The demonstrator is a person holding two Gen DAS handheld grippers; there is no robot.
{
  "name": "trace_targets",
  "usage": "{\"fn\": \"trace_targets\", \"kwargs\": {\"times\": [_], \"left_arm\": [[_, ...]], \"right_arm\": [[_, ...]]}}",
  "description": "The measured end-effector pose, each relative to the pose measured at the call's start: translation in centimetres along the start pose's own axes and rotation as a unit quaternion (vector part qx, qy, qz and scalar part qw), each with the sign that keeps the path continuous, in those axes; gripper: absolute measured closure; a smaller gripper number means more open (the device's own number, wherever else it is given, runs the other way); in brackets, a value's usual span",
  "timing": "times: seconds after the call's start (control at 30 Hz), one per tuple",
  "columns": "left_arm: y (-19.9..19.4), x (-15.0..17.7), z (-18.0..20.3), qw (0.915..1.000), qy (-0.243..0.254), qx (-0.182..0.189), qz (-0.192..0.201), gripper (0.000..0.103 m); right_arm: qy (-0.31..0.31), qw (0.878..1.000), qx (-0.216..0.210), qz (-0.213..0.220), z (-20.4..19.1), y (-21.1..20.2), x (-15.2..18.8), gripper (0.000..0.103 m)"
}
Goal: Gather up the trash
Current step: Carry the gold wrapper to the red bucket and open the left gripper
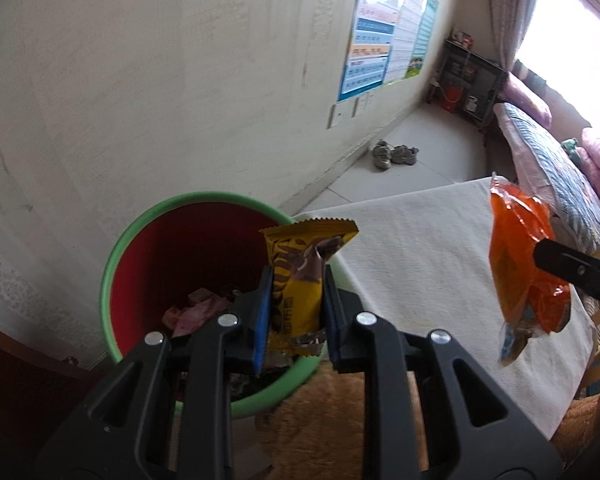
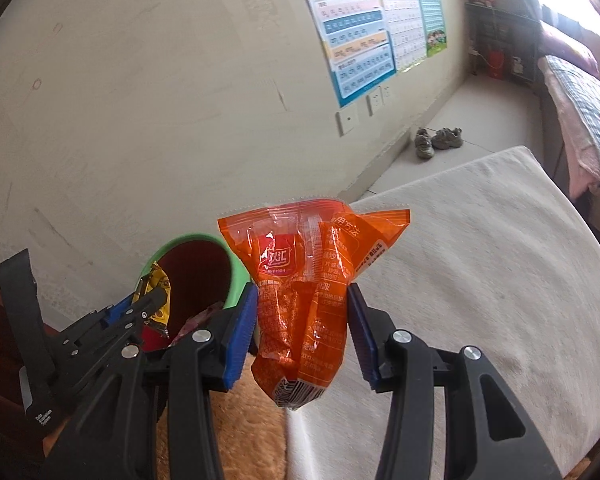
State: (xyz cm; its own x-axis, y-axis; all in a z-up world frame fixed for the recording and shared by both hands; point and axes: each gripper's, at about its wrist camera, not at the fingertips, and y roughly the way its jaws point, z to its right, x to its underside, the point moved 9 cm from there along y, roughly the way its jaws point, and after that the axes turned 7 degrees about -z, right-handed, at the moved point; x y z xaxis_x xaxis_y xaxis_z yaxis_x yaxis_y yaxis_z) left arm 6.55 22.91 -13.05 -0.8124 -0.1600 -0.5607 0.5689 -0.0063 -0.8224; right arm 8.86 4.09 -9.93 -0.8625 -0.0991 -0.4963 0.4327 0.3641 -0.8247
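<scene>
Two wrappers are held up, one in each tool. The left tool point(image 1: 294, 312) is clamped on a yellow wrapper point(image 1: 300, 280), whose long axis runs up and away along the tool's fingers, its crimped top edge toward 12 o'clock in the left wrist view. It hangs over the near rim of the bin point(image 1: 140, 232), a red bin with a green rim standing against the wall point(image 1: 140, 80). Pink scraps point(image 1: 192, 314) lie in the bottom of the bin, at about 9 o'clock from the yellow wrapper.

The right tool point(image 2: 302, 332) is clamped on an orange packet point(image 2: 304, 292). The packet's long axis also runs along the fingers, its sealed, flared end at 12 o'clock in the right wrist view and its barcode end at 6 o'clock, nearest the camera. It hangs above the edge of a white surface point(image 2: 480, 280), with the bin at about 9 o'clock from it and well apart. The left tool and the yellow wrapper stand between the orange packet and the bin's opening.

A tan fuzzy mat point(image 1: 320, 420) lies below both tools. Farther off, at about 1 o'clock, a pair of shoes point(image 2: 438, 140) sits on the floor by the wall, posters point(image 2: 360, 40) hang above, and a bed point(image 2: 580, 112) runs along the right.
</scene>
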Motion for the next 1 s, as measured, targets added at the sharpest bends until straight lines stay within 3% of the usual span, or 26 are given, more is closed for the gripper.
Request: {"fn": "trace_targets", "kwargs": {"times": [0.37,1.0], "left_arm": [[1.1,0.0,-3.9,0.9992,-0.029,-0.024,-0.013,0.081],[3.4,0.8,-7.5,0.9966,-0.059,-0.045,-0.035,0.081]], "right_arm": [[-0.02,1.0,-0.011,-0.006,-2.3,1.9,-1.0,0.059],[-0.063,0.996,-0.042,-0.038,-7.6,5.5,-0.9,0.059]]}}
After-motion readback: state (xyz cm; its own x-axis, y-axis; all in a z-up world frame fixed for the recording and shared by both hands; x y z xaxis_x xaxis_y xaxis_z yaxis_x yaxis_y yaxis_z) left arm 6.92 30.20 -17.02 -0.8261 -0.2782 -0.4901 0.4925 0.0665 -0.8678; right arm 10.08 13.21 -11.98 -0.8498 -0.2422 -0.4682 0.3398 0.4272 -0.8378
